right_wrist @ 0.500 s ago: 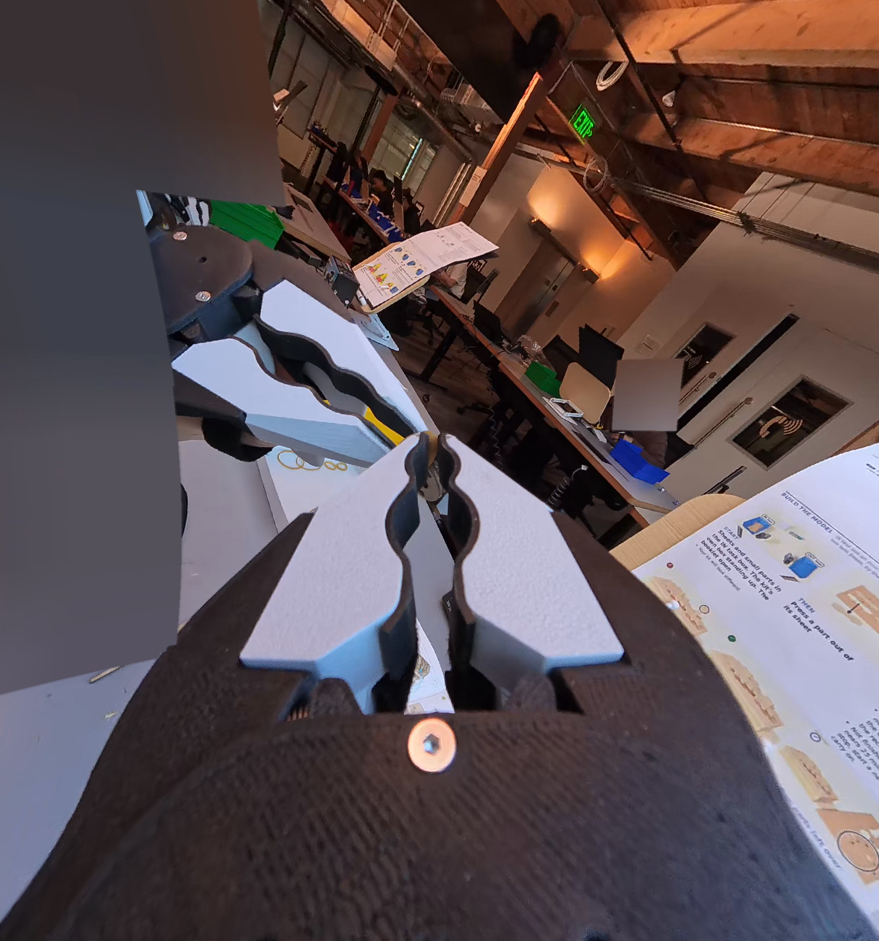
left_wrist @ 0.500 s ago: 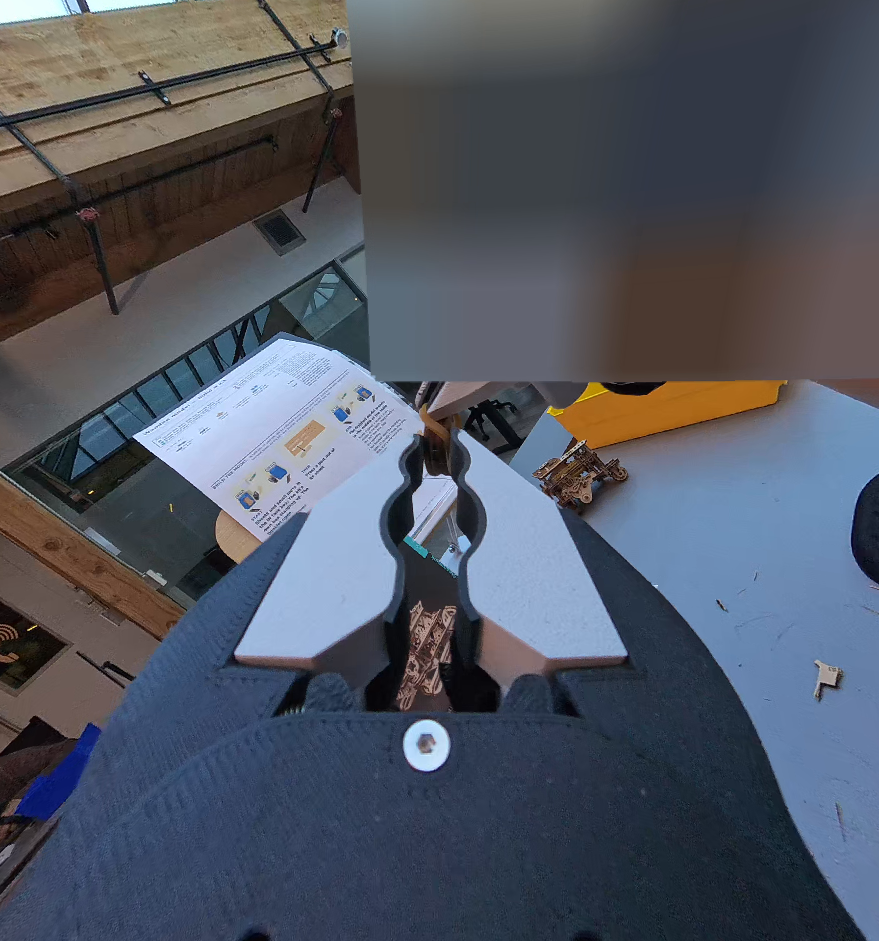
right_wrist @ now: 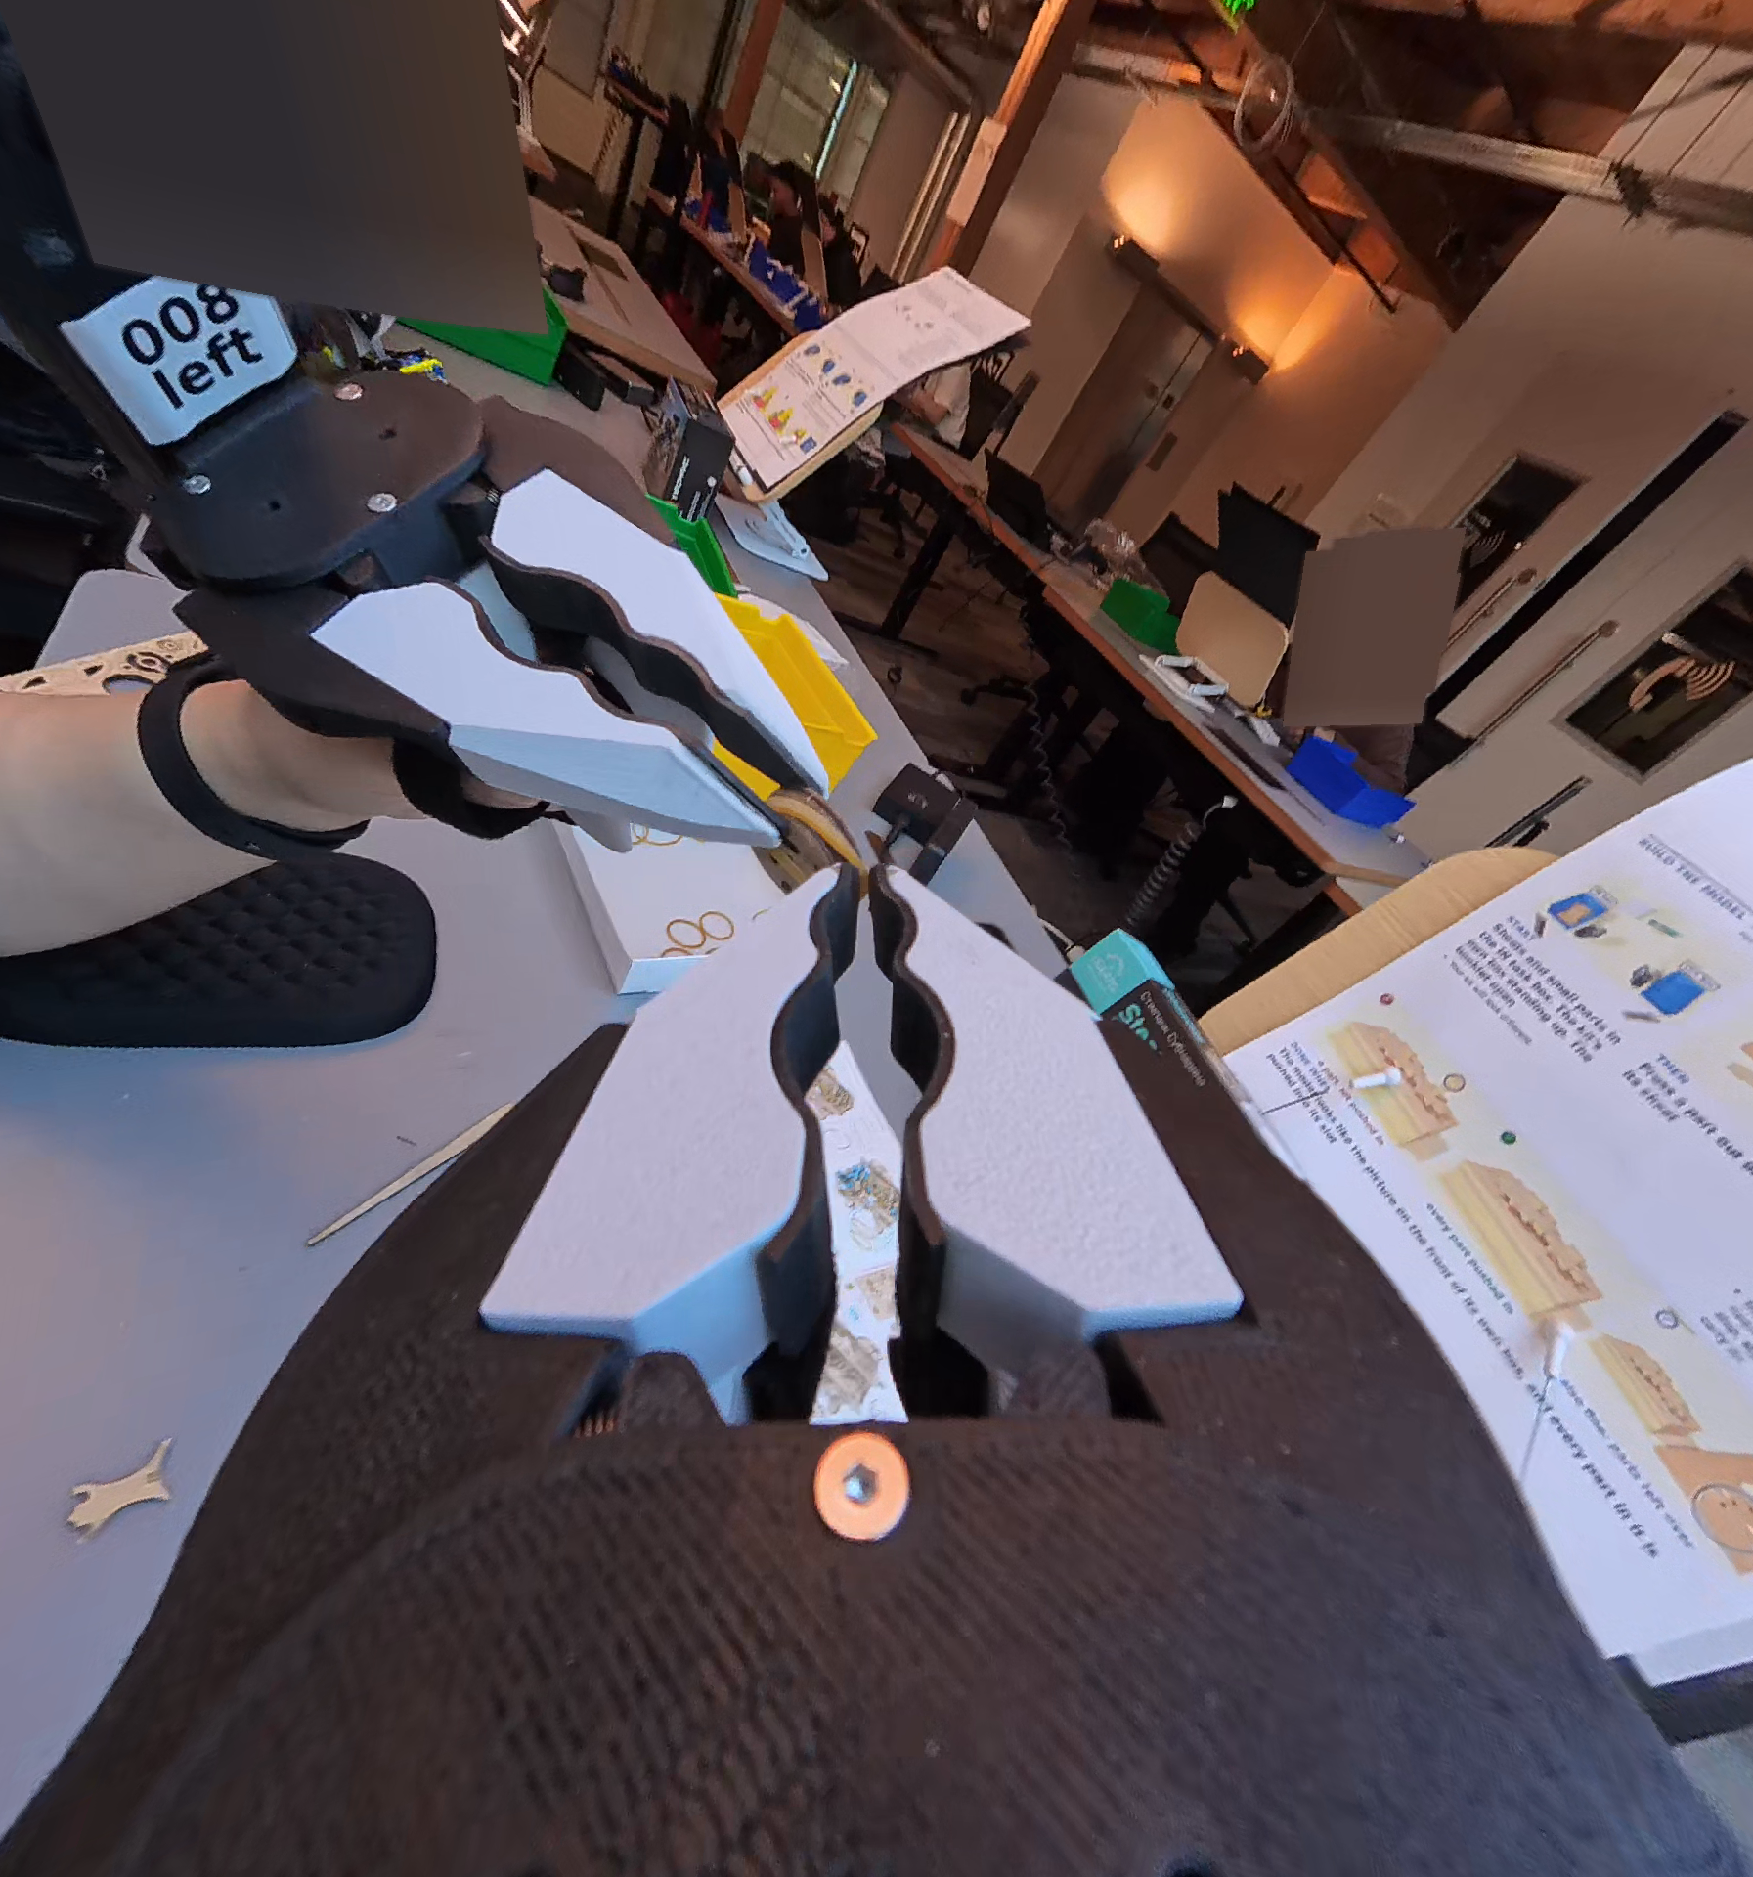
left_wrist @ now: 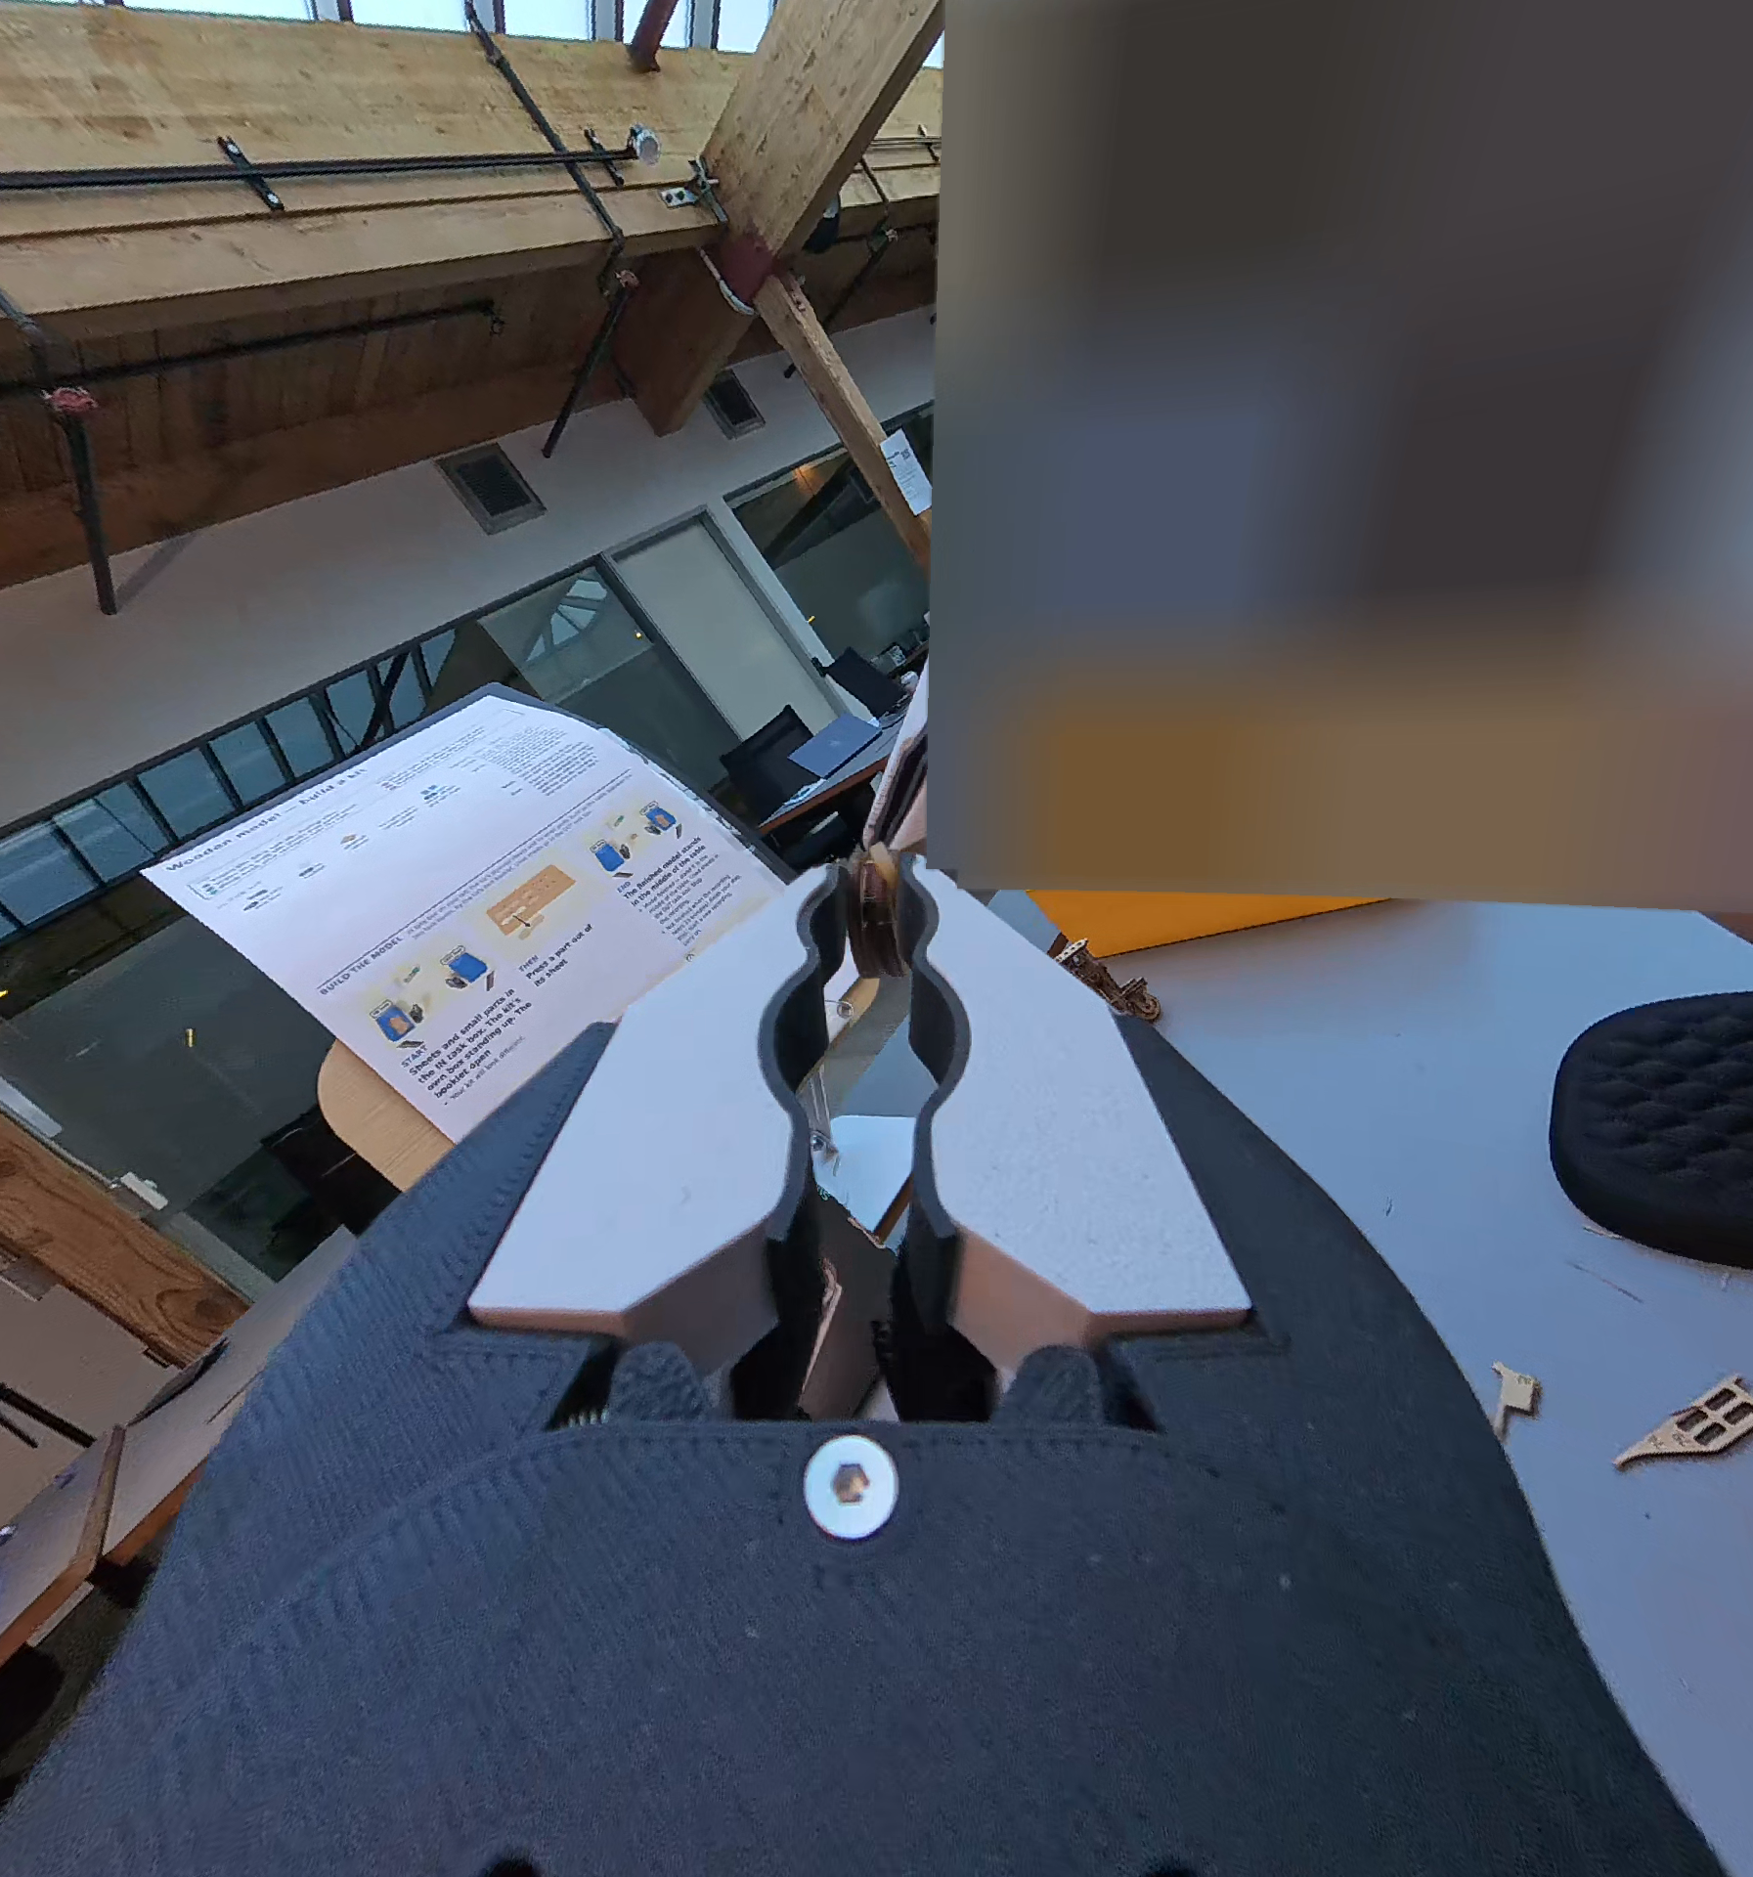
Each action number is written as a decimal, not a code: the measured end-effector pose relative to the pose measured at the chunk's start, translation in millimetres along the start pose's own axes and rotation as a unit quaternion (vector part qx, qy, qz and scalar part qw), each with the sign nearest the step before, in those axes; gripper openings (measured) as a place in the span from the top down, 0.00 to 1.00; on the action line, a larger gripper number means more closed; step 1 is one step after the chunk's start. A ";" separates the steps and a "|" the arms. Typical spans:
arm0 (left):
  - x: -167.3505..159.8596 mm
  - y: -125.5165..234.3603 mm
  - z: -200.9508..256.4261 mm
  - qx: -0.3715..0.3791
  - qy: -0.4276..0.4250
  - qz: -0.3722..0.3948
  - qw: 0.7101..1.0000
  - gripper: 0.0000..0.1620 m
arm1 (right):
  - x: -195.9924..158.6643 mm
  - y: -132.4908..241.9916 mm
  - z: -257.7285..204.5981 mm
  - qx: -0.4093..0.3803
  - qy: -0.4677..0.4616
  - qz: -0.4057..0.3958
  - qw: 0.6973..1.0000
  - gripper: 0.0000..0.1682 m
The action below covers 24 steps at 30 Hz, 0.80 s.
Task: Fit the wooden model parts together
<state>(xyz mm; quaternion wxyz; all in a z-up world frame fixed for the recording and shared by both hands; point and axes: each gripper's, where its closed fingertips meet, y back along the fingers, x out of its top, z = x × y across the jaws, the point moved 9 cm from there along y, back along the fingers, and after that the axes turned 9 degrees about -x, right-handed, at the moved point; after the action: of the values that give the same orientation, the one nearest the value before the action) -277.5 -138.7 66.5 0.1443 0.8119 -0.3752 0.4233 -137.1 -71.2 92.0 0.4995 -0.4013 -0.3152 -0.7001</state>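
Wooden model parts: small round wooden piece point(left_wrist: 874, 919) pinched at the tips of the left gripper point(left_wrist: 872, 904), raised off the table. Right gripper point(right_wrist: 864, 886) clenched just beside it, maybe nipping the piece's edge, hard to tell. Joining looks mid-way; loose offcuts point(left_wrist: 1693, 1432) lying right of the fingers. Yellow bin point(right_wrist: 801, 681) beyond the fingers, contents hidden.

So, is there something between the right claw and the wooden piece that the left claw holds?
Nothing visible. The left claw pinches the round wooden piece right at the right claw tips, with no object between them.
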 end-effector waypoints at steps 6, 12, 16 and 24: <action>1.9 2.2 -0.4 0.004 0.004 0.015 1.000 0.96 | -0.4 -1.5 1.8 0.011 -0.033 0.007 0.999 0.98; -0.7 2.0 -3.7 -0.015 0.040 0.029 0.999 0.96 | -8.9 -0.6 11.0 0.076 -0.085 0.017 0.993 0.91; 0.0 3.2 -5.8 -0.026 0.065 0.046 0.996 0.96 | -12.2 -2.9 15.2 0.109 -0.131 0.037 0.985 0.90; 1.3 4.9 -7.5 -0.035 0.085 0.063 0.994 0.96 | -11.9 -7.1 15.3 0.170 -0.206 0.076 0.961 0.84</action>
<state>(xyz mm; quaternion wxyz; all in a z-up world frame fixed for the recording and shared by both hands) -284.9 -138.5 71.6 0.1767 0.7420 -0.4266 0.4860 -138.0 -50.8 88.6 0.5365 -0.4684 -0.4943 -0.4984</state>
